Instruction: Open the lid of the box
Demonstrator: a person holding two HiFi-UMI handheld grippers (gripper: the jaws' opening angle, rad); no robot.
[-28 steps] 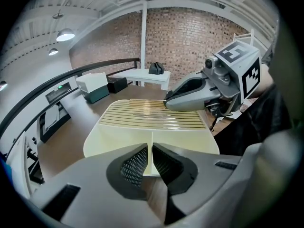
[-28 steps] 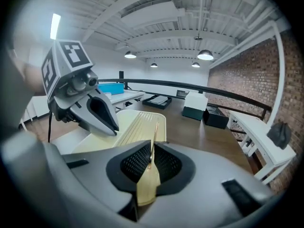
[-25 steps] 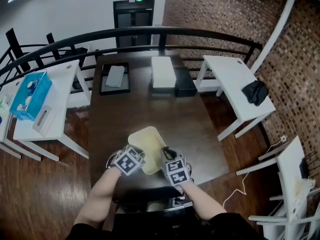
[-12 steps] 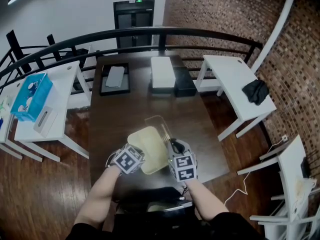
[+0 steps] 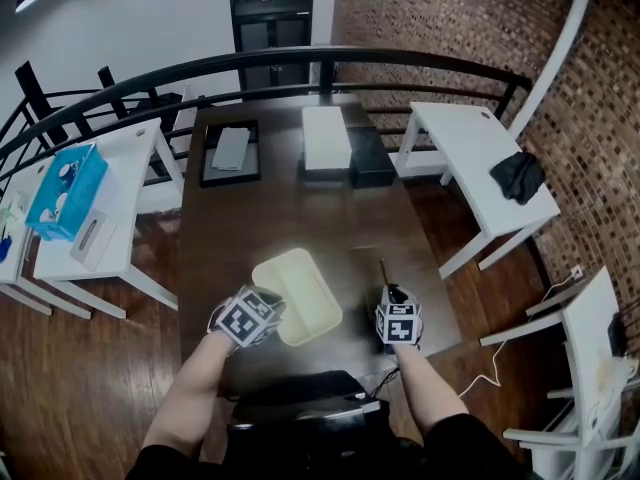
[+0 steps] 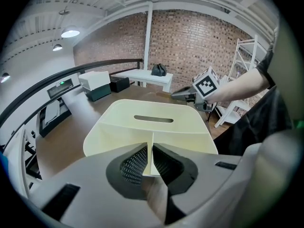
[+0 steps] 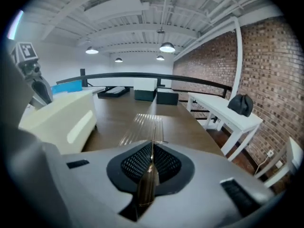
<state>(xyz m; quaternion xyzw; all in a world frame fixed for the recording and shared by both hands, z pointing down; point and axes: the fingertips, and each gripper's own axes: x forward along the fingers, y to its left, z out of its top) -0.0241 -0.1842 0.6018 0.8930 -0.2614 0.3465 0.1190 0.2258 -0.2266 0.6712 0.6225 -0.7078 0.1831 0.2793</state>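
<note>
box: cream box (image 5: 297,296), matte plastic, rounded-rectangle tub with top uncovered; sat at the near end of the bench (image 5: 285,218), skewed to its edges, between the two tools
box detail: long narrow slot cut in the far wall; walls thin and smooth
left tool: left tool (image 6: 152,158) was clamped shut on the box's near wall, the thin cream wall pinched between the black mesh-textured pads
right tool: right tool (image 7: 152,163) was nearly closed, pinching the lid (image 7: 142,127) by its near edge
lid: thin clear plastic sheet with fine parallel ribs, off the box and to its right, reaching from the jaws out over the bench toward the far end
bench: dark brown wood, long rectangle, satin sheen
far end of bench: white box (image 5: 327,143) just beside a black box (image 5: 372,158), both rectangular; left of them a black tray (image 5: 230,154) with a flat grey item in it
right: white side table (image 5: 480,183) with a crumpled black bag (image 5: 518,176) on it
left: white side table (image 5: 95,208) carrying a blue carton (image 5: 65,190)
surround: curved black rail (image 5: 300,63) past the far end; red-brown brick wall (image 5: 450,18) at far right
</note>
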